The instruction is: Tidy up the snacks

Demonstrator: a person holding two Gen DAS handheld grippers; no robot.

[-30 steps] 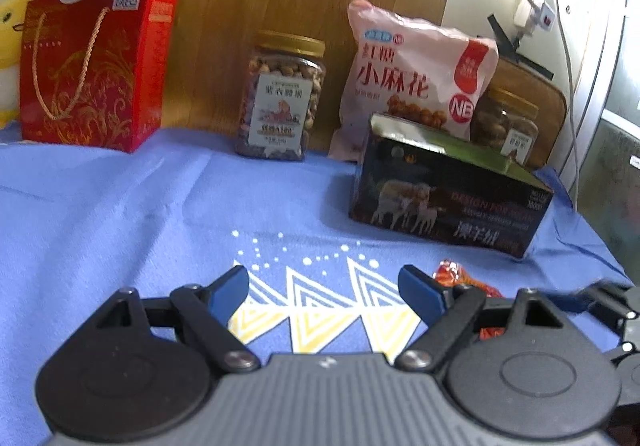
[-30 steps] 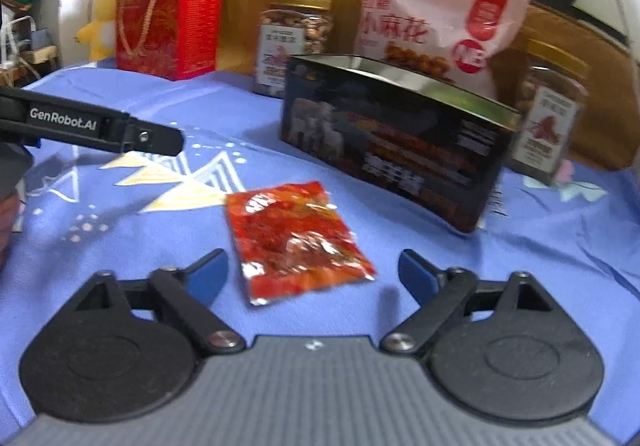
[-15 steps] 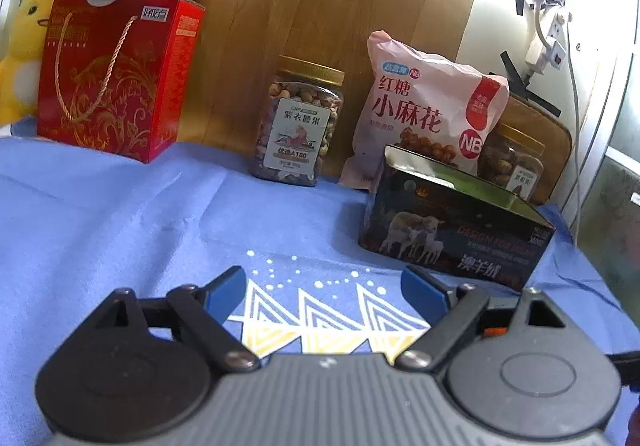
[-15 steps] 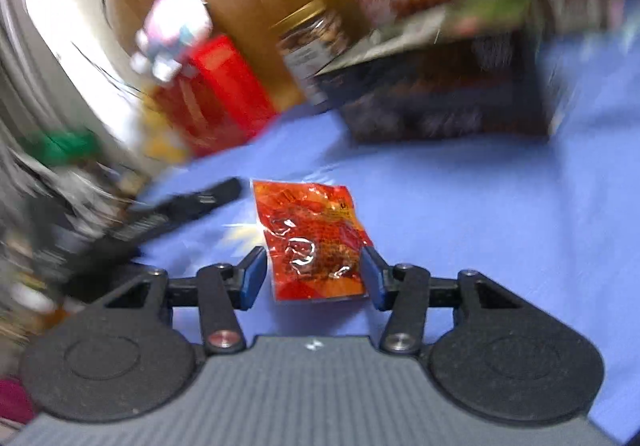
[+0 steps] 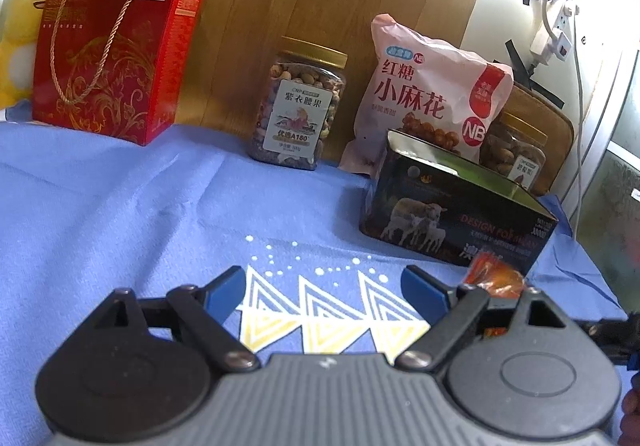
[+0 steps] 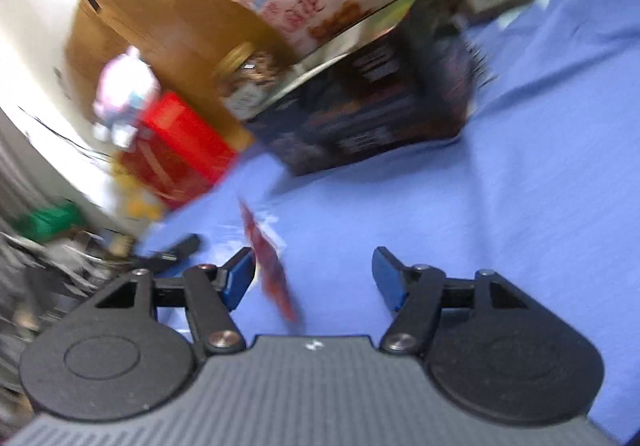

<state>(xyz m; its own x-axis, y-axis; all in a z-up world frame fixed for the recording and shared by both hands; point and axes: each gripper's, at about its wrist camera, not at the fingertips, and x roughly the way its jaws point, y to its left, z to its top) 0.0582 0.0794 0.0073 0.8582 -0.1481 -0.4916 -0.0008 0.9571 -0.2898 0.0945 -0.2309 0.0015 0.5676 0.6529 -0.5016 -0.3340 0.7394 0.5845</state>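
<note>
A small red-orange snack packet [image 6: 269, 266] stands edge-on between my right gripper's fingers, close to the left finger [image 6: 239, 278]. My right gripper [image 6: 314, 276] is rolled sideways, its jaws apart, not closed on the packet. The view is blurred. The packet also shows in the left wrist view [image 5: 494, 278], in front of the open dark tin box [image 5: 456, 213] with sheep printed on it. My left gripper [image 5: 322, 288] is open and empty above the blue cloth [image 5: 120, 205].
Along the wooden back wall stand a red gift box [image 5: 108, 57] with plush toys on top, a nut jar [image 5: 298, 105], a pink snack bag [image 5: 432, 97] and a second jar [image 5: 516, 153]. Cables hang at the right.
My right gripper has rolled sideways and its jaws have widened again after narrowing around the packet; the packet has tipped from flat to edge-on. My left gripper has pulled back slightly.
</note>
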